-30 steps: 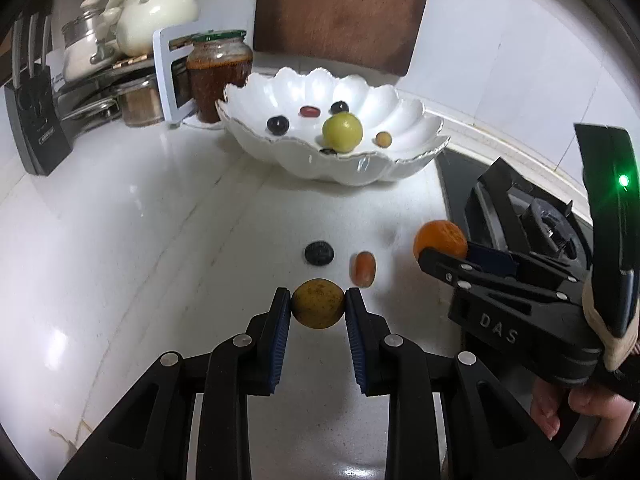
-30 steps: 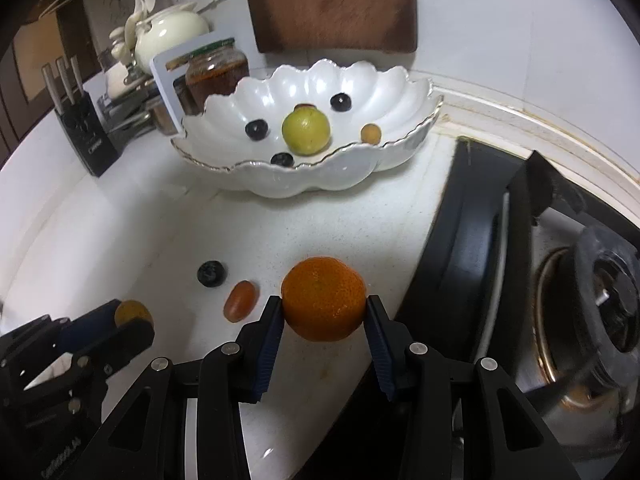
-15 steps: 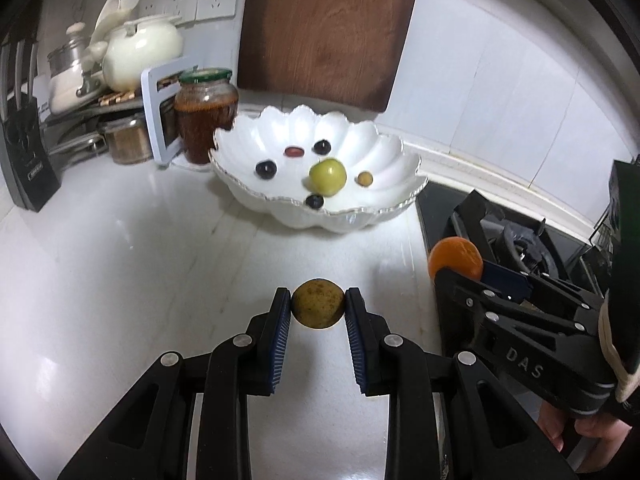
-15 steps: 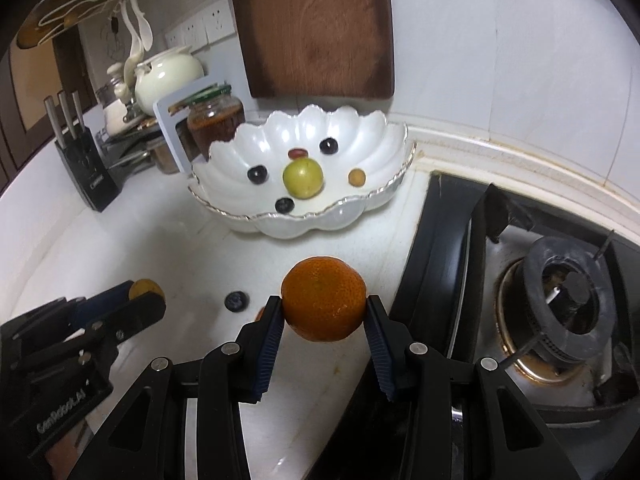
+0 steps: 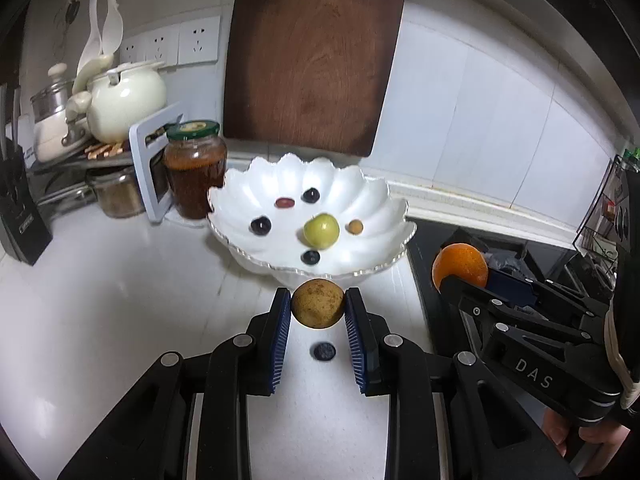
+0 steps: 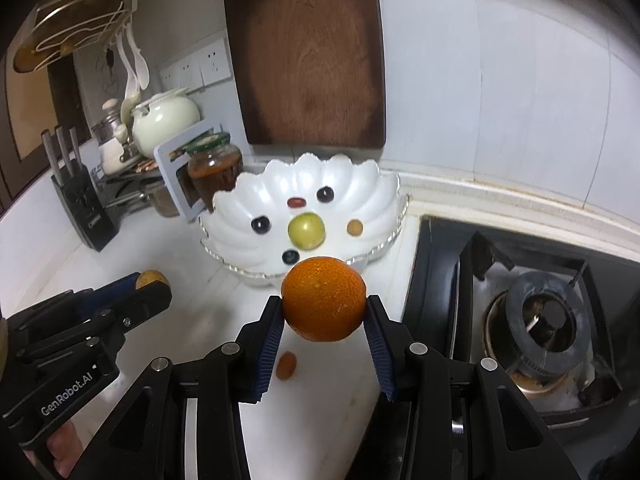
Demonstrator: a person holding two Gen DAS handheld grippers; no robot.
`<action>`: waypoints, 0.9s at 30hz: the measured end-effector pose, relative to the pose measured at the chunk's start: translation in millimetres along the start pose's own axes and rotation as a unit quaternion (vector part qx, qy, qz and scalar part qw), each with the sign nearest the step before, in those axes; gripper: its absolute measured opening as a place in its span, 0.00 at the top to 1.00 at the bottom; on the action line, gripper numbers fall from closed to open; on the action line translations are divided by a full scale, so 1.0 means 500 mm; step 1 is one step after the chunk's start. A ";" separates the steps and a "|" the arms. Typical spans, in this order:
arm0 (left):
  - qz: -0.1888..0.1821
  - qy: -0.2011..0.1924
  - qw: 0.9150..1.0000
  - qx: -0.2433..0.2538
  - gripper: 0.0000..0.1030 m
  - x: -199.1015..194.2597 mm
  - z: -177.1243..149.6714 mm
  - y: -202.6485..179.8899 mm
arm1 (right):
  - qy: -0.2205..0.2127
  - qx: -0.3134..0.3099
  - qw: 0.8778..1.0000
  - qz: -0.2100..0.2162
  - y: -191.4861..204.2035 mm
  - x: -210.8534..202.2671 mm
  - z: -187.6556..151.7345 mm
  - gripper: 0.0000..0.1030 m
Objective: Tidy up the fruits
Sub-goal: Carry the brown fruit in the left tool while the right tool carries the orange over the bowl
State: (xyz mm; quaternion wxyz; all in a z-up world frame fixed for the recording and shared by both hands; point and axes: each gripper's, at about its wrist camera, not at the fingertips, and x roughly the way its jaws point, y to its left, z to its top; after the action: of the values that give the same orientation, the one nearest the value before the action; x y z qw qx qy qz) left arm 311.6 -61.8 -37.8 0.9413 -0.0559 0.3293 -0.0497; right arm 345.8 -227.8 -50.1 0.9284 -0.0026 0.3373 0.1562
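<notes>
Left claw (image 5: 318, 307) is clamped on a small brownish-yellow round fruit (image 5: 318, 303), its blue pads pressed against both sides, and it holds the fruit in the air above the white desk (image 5: 120, 288). Right claw (image 6: 323, 312) is clamped in the same way on an orange (image 6: 323, 304), held off the desk just beside the black stove (image 6: 532, 320) that takes up the desk's right end. Each claw shows in the other's view, the two side by side and apart.

Below the left claw a dark blueberry (image 5: 323, 351) lies on the desk, and below the right claw lies a small reddish-brown fruit (image 6: 286, 365); both sit on the near part of the desk, short of the bowl.

Farther back stands a white scalloped bowl (image 5: 372, 196) near the desk's back edge, close to the stove's left side. In it lie a green round fruit (image 5: 321, 231) in the middle, three dark berries around it, a small red fruit (image 5: 284, 202) toward the back and a small tan fruit (image 5: 354, 227) to the right.

Left of the bowl, at the back, stands a jar with a green lid (image 5: 195, 168), and beyond it a white teapot (image 5: 126, 100). A knife block (image 6: 86, 204) stands toward the desk's left edge. A dark wooden board (image 5: 316, 52) leans on the tiled wall behind the bowl.
</notes>
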 end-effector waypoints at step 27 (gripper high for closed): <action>0.002 -0.053 0.998 0.045 0.73 0.087 0.178 0.074 | -0.051 -0.005 0.998 -0.045 0.036 0.085 0.156 0.59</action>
State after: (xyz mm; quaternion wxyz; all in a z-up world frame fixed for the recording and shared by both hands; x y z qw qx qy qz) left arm 403.1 -24.4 -0.4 0.9590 -0.0153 0.2767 -0.0597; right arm 420.3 -189.7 -14.5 0.9504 -0.0142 0.2882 0.1160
